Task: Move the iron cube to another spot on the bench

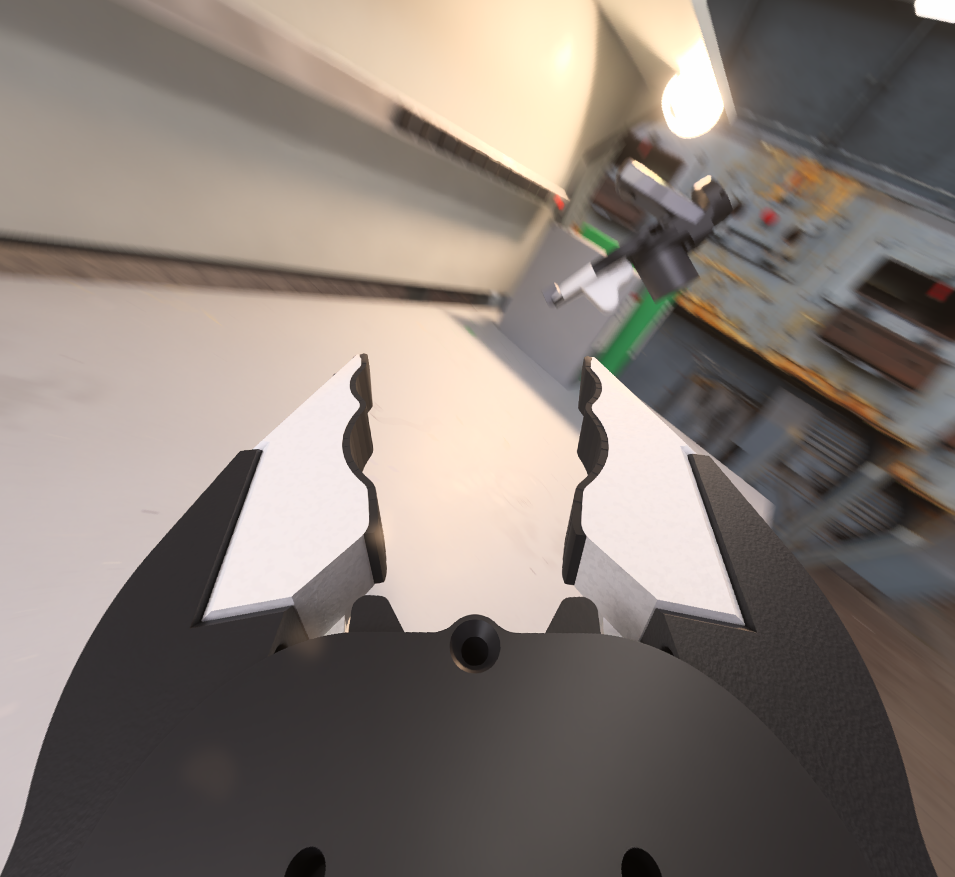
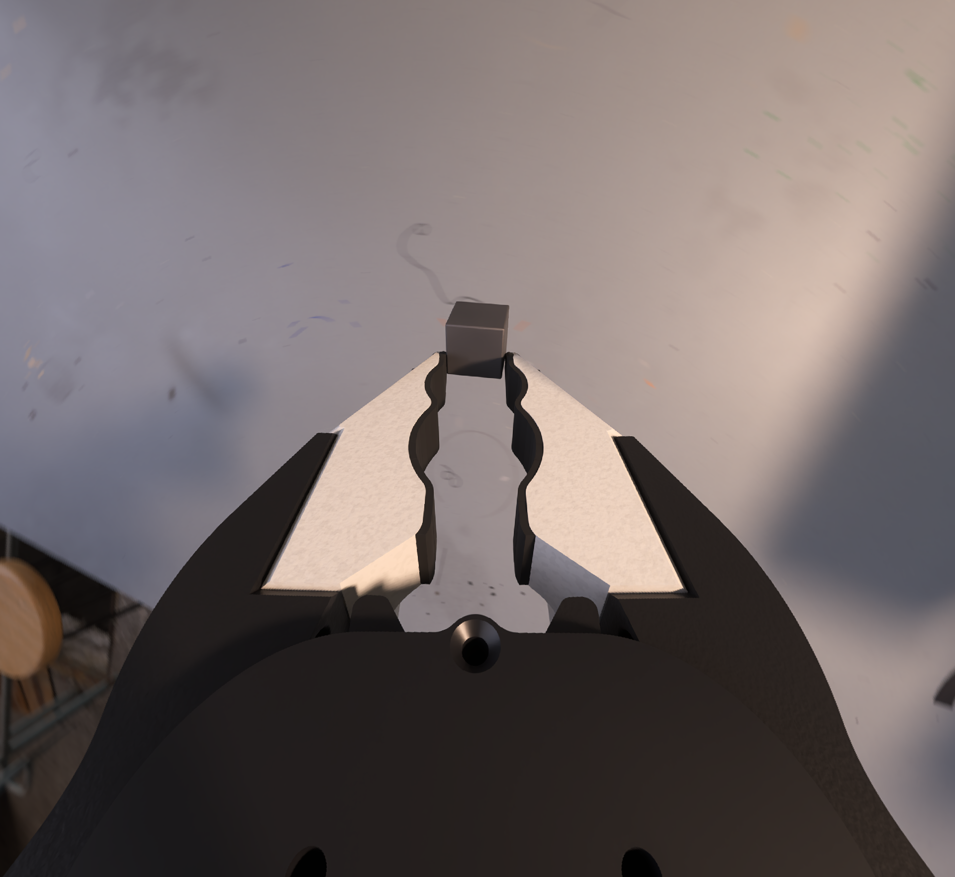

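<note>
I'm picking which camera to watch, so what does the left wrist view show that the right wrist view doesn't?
Only the left wrist view: the open left gripper, a rusty machine, and the right gripper seen from afar. Only the right wrist view: the iron cube pinched between the right gripper's fingertips, and a round wooden object at the lower left. Both: the pale bench.
</note>
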Available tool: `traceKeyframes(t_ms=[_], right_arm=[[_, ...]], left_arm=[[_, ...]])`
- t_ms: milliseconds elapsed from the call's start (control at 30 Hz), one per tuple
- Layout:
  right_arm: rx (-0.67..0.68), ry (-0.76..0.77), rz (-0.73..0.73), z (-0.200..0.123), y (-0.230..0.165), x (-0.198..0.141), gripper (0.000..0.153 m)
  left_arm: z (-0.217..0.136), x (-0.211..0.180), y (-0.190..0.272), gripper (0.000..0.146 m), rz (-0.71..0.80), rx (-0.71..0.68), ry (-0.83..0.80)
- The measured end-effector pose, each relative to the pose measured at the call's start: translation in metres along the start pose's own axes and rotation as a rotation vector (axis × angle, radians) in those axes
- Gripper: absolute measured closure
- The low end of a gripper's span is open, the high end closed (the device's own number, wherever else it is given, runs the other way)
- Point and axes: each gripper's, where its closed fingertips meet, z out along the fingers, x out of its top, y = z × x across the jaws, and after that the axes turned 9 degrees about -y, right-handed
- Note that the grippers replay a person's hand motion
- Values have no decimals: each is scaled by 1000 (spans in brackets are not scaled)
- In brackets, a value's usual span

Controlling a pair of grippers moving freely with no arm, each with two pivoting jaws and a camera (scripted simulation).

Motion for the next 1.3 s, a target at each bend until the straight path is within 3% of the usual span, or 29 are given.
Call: traceKeyframes(t_ms=[100, 267, 400, 533, 633, 700, 833, 867, 967, 1100, 1200, 1300], right_arm=[[-29, 29, 153, 4, 81, -27, 130], [39, 21, 325, 42, 168, -84, 130], [56, -48, 399, 73, 205, -118, 130], [50, -102, 412, 95, 222, -134, 130], [52, -122, 400, 107, 224, -135, 130], [54, -133, 388, 114, 223, -135, 130], [50, -167, 361, 126, 217, -135, 130], [42, -178, 353, 128, 216, -135, 130], [27, -231, 328, 134, 211, -138, 130], [25, -335, 256, 141, 198, -147, 130], [50, -464, 208, 147, 182, -157, 128], [54, -498, 171, 152, 169, -155, 128]], left_arm=[[65, -37, -2, 64, -86, -158, -127], [141, -124, -6, 54, -33, -43, -419], [172, -185, -8, 39, 45, 46, -633], [188, -218, -23, 35, 191, 207, -734], [194, -245, -22, 31, 186, 174, -874], [192, -248, -22, 36, 150, 143, -917], [178, -218, -65, 93, 252, 331, -830], [172, -211, -79, 98, 284, 385, -821], [153, -194, -114, 108, 320, 467, -822], [117, -178, -151, 120, 231, 447, -868], [74, -168, -184, 130, 112, 451, -902], [21, -161, -213, 138, 31, 483, -935]])
